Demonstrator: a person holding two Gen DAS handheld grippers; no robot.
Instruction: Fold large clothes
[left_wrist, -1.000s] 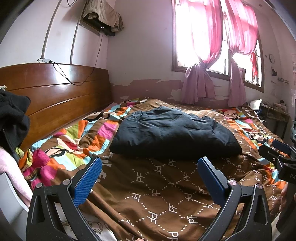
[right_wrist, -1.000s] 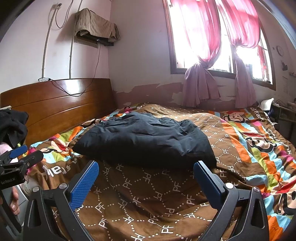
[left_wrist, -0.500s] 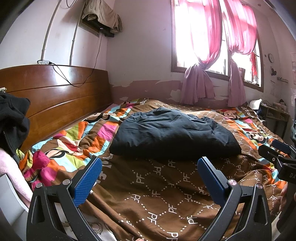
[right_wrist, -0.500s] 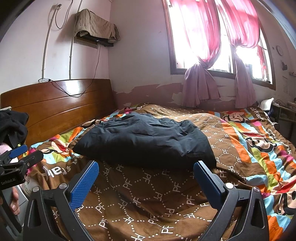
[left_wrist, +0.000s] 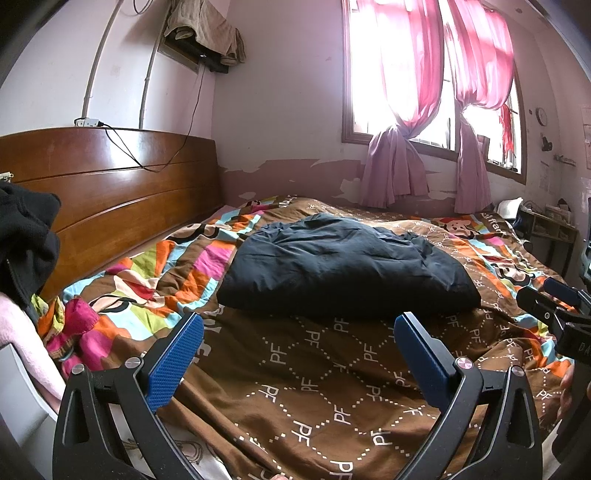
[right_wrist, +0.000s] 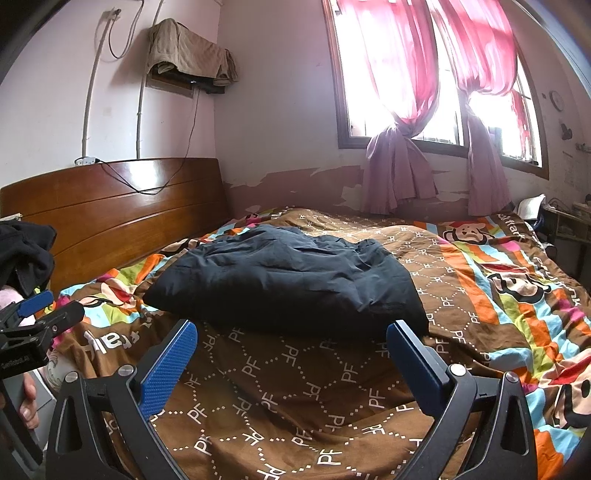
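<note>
Black garment on a brown "PF"-patterned quilt — striped edges, pink curtains.

Black garment: cut off by the left edge of the left wrist view; only part shows
Pink fabric: lower left, runs out of frame; its kind cannot be told
Right gripper: at the right edge of the left wrist view, only the fingers show; body cut off
Left gripper: at the left edge of the right wrist view, partly cut off
Desk clutter: far right; too small to identify
Dark jacket: its underside and sleeves are hidden in the folds
</note>
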